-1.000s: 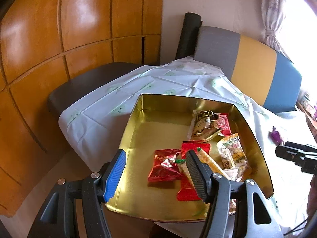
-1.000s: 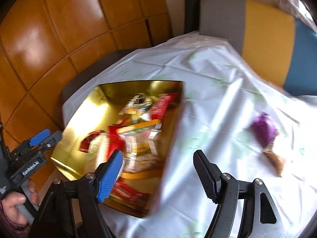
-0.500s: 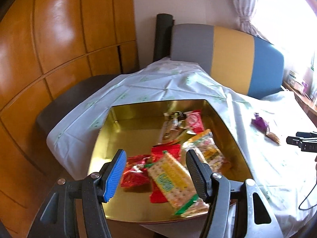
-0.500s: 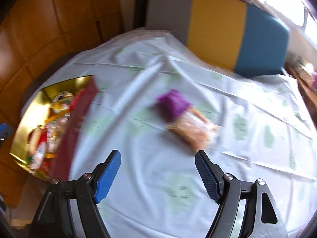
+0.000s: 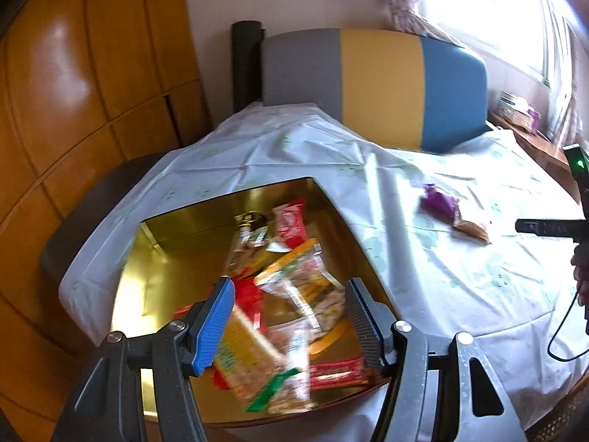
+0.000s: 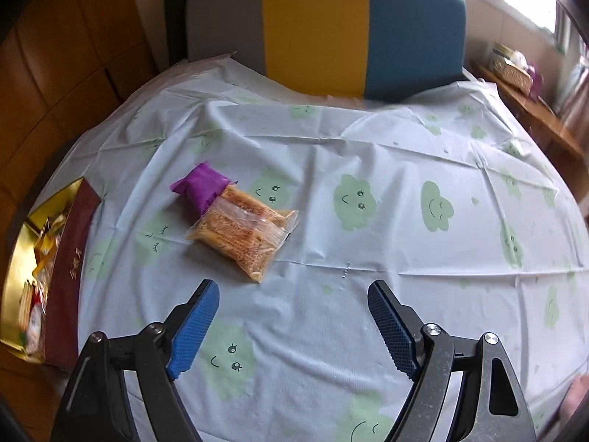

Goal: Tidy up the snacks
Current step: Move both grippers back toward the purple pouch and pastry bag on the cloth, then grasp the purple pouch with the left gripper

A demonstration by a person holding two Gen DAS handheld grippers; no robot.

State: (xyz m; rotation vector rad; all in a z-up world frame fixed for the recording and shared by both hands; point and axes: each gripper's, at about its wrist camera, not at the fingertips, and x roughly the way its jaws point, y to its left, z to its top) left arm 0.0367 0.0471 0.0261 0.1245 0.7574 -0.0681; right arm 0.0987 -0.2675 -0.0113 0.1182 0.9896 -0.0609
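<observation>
A gold tin (image 5: pixel 191 228) holds several snack packets at the table's left edge; it also shows in the right wrist view (image 6: pixel 22 243). My left gripper (image 5: pixel 289 320) is open above the tin's near part, over a blurred cracker packet (image 5: pixel 257 364). A purple packet (image 6: pixel 202 186) and a clear packet of brown biscuits (image 6: pixel 243 234) lie touching on the tablecloth; they also show in the left wrist view (image 5: pixel 438 204). My right gripper (image 6: pixel 292 328) is open and empty, a little nearer than the biscuits, and shows at the left wrist view's right edge (image 5: pixel 545 226).
A white tablecloth (image 6: pixel 368 258) with green smiley clouds covers the round table. A grey, yellow and blue chair back (image 6: pixel 331 29) stands at the far side. Wooden panels (image 5: pixel 92 92) line the left wall. A shelf with a basket (image 6: pixel 511 70) is at right.
The right gripper has swung right from the tin to face the purple and biscuit packets, which now lie closer. The left gripper has shifted over the tin's near part; both stay open.
</observation>
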